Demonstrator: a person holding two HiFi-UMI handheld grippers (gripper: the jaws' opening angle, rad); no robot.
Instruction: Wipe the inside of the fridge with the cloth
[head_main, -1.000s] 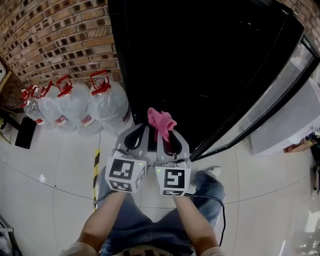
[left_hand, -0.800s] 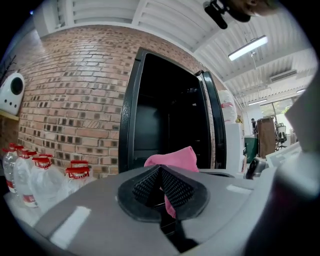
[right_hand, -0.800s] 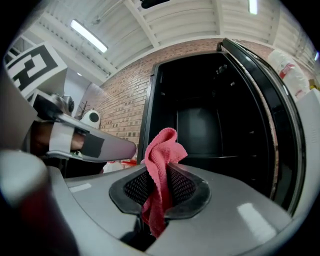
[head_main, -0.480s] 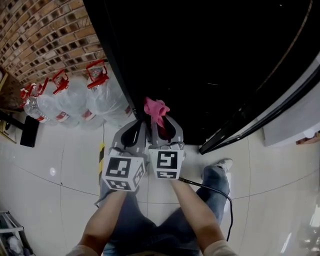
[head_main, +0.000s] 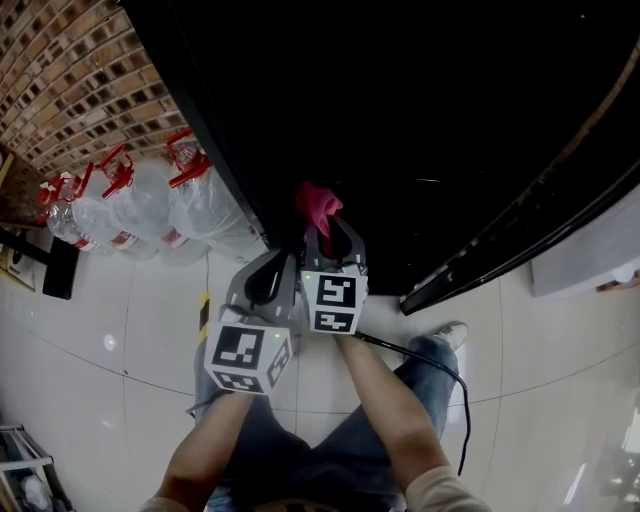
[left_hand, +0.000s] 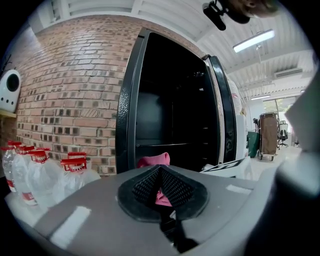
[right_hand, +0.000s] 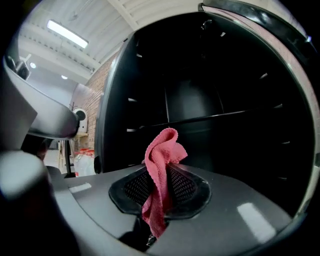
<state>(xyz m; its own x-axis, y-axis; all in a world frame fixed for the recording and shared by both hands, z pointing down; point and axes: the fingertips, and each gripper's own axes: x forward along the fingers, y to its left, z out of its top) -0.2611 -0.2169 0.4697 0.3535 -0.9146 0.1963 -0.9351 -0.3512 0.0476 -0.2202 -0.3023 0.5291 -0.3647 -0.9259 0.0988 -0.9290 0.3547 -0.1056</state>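
With your right hand-held gripper (head_main: 322, 230) pinching the cloth (head_main: 318, 202) and the left hand-held gripper (head_main: 280, 258) pressed together, you likely need to reach into the fridge (head_main: 430, 110) next.

In the head view the fridge (head_main: 430, 110) interior is solid black, its top cut off; labels on the water bottles (head_main: 150, 205) are unreadably small.

Both the left gripper (head_main: 270, 262) and the right gripper (head_main: 326, 228) are grey, with black ribbed pads (right_hand: 134, 188) and 1 white cube (head_main: 248, 356) of black square markers each. A black cable (head_main: 441, 371) trails off the right one. The person wears blue jeans (head_main: 300, 440), light sleeves (head_main: 440, 490) and a pale shoe (head_main: 456, 333).
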